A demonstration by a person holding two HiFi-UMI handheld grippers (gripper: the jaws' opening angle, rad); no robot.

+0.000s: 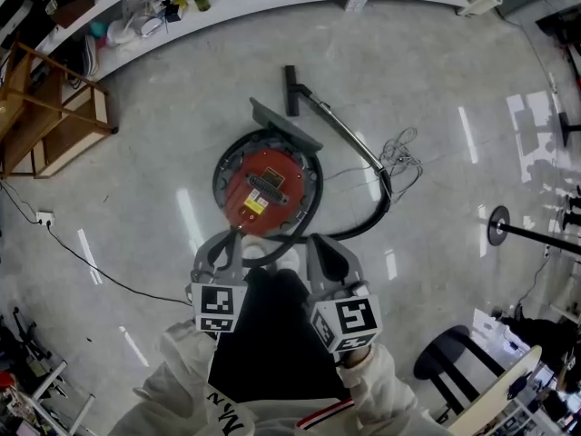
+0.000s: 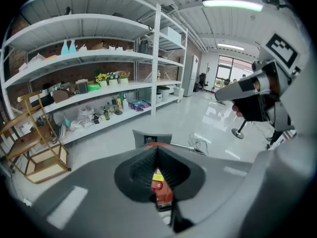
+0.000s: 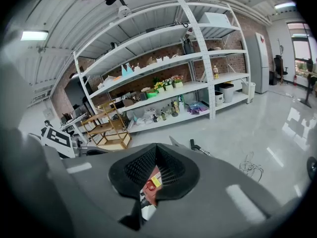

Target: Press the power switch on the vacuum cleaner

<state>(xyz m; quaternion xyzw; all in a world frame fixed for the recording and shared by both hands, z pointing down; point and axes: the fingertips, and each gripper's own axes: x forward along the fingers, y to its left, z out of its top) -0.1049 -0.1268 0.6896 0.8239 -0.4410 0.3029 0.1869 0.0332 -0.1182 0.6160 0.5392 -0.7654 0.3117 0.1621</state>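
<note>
A round red vacuum cleaner (image 1: 268,189) with a dark rim sits on the floor straight ahead of me. Its black hose (image 1: 368,223) curls round to a wand (image 1: 340,130) and a nozzle (image 1: 290,89). My left gripper (image 1: 229,236) hovers just short of the vacuum's near edge, jaws shut and empty. My right gripper (image 1: 318,240) is level beside it, also shut on nothing. In the left gripper view, the red body and its yellow label (image 2: 159,186) show through the window between the shut jaws (image 2: 157,148). The right gripper view (image 3: 156,145) shows the same, with a round red button (image 3: 150,185).
White shelving (image 1: 272,3) full of small items runs along the far wall. A wooden rack (image 1: 54,116) stands at the left. A thin cable (image 1: 404,157) lies tangled by the wand, a floor-stand base (image 1: 497,225) and a dark stool (image 1: 454,361) are at the right.
</note>
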